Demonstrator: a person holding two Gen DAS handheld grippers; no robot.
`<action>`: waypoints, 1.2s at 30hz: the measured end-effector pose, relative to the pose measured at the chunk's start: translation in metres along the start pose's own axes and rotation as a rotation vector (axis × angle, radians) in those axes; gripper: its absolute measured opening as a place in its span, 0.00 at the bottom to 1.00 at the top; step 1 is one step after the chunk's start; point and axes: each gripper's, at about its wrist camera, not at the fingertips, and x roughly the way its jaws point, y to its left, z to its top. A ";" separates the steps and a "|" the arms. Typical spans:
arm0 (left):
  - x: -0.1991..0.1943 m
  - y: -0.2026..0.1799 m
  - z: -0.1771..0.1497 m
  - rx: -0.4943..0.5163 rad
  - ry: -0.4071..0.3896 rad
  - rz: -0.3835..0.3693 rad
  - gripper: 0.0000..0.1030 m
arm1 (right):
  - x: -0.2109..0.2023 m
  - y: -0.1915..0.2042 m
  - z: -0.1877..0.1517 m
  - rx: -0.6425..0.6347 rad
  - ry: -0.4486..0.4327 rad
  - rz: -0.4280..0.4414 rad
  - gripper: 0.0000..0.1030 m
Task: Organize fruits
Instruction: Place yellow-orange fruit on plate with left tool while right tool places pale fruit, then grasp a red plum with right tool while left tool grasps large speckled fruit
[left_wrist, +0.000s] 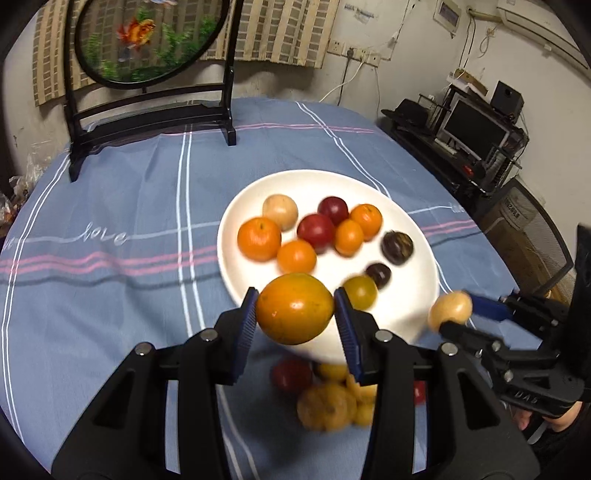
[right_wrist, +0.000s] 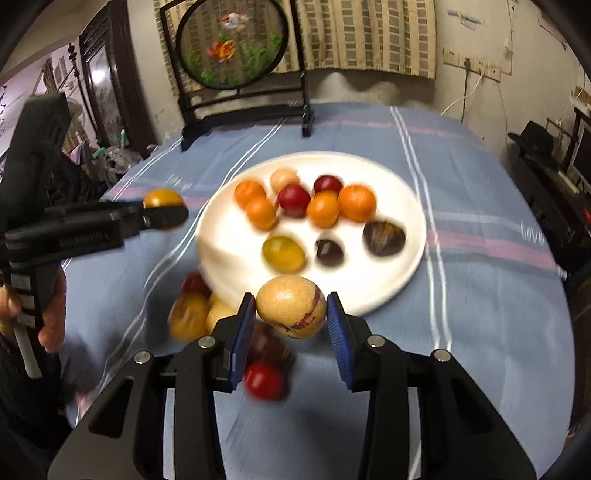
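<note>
My left gripper (left_wrist: 295, 308) is shut on a yellow-orange fruit (left_wrist: 294, 308), held above the near rim of the white plate (left_wrist: 258, 195). My right gripper (right_wrist: 291, 312) is shut on a tan fruit with purple streaks (right_wrist: 291, 312), also above the plate's near edge (right_wrist: 413, 192). Each gripper shows in the other's view: the right gripper (left_wrist: 452, 308) with its tan fruit at the right, the left gripper (right_wrist: 164, 210) with its yellow-orange fruit at the left. On the plate lie several orange, red, dark and yellow-green fruits. A loose pile of fruits (left_wrist: 328, 398) rests on the cloth in front of the plate.
A blue striped tablecloth (left_wrist: 129, 206) covers the round table. A black-framed round screen (left_wrist: 147, 44) stands at the table's far side. A shelf with a monitor (left_wrist: 476, 129) and a chair (left_wrist: 532, 236) stand to the right. A hand (right_wrist: 51, 317) grips the left tool's handle.
</note>
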 end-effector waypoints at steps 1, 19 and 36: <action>0.009 0.000 0.006 0.005 0.006 0.015 0.41 | 0.006 -0.003 0.007 0.004 0.003 -0.008 0.39; 0.040 0.008 0.029 -0.044 0.000 0.047 0.61 | 0.065 -0.032 0.054 0.066 0.039 -0.110 0.59; -0.056 -0.011 -0.081 -0.065 -0.081 0.032 0.70 | -0.030 0.010 -0.056 0.082 0.043 0.004 0.60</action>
